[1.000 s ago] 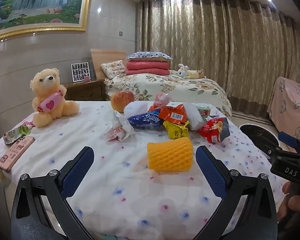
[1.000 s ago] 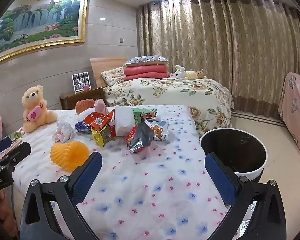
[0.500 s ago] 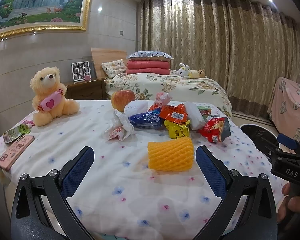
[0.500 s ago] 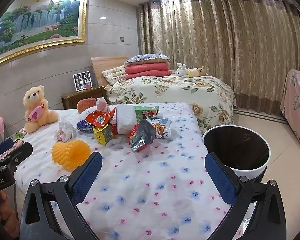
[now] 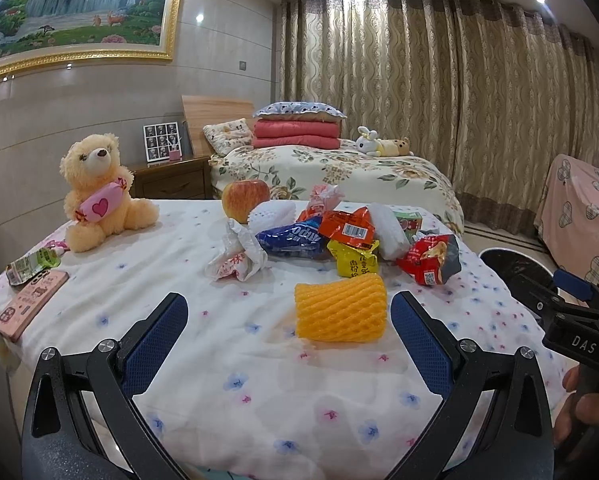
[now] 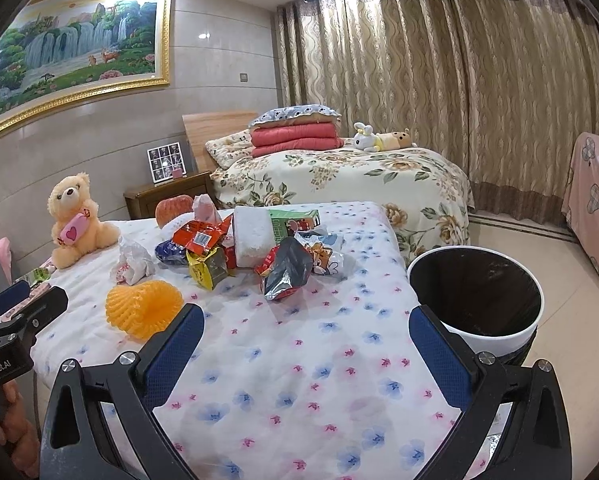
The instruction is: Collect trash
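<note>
A pile of trash lies on the flowered bedspread (image 5: 259,364): an orange foam net (image 5: 340,307), a yellow packet (image 5: 355,261), an orange-red wrapper (image 5: 349,227), a blue bag (image 5: 293,238), a red foil bag (image 5: 429,259) and crumpled white paper (image 5: 237,258). My left gripper (image 5: 288,340) is open and empty, just short of the orange net. My right gripper (image 6: 305,346) is open and empty above the bedspread (image 6: 299,368), with the orange net (image 6: 143,310) to its left. A white trash bin (image 6: 475,292) with a black liner stands by the bed's right side.
An apple (image 5: 245,198), a teddy bear (image 5: 99,190), a pink phone (image 5: 29,308) and a green pouch (image 5: 31,265) also lie on the bed. A second bed (image 6: 339,176) and curtains stand behind. A pink covered chair (image 5: 583,204) is at right.
Both grippers have drifted slightly; the right view has shifted a little toward the bin. Nothing was taken hold of.
</note>
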A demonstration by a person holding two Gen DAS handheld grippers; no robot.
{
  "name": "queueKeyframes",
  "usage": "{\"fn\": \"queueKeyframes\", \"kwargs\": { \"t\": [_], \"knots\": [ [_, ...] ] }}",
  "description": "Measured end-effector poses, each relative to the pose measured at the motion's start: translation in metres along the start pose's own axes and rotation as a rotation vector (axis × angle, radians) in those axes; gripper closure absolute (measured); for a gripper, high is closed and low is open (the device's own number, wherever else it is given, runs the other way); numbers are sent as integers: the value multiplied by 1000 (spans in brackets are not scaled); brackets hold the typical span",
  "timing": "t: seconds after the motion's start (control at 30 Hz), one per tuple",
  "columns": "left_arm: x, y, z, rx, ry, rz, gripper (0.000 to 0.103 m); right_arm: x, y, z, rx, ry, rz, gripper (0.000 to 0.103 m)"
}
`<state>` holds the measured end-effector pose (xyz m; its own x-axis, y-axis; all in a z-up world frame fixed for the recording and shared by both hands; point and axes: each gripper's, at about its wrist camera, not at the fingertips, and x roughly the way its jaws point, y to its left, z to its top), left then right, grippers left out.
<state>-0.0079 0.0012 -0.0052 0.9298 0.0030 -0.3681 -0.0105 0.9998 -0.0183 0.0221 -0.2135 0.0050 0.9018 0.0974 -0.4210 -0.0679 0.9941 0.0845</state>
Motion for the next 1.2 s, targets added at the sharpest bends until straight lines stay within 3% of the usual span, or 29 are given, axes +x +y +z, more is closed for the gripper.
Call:
{"fn": "queueKeyframes", "kwargs": {
  "t": [1.2],
  "knots": [
    [6, 1, -3, -9, 35, -11, 0, 6, 2, -2, 20, 23, 12, 0]
  ]
}}
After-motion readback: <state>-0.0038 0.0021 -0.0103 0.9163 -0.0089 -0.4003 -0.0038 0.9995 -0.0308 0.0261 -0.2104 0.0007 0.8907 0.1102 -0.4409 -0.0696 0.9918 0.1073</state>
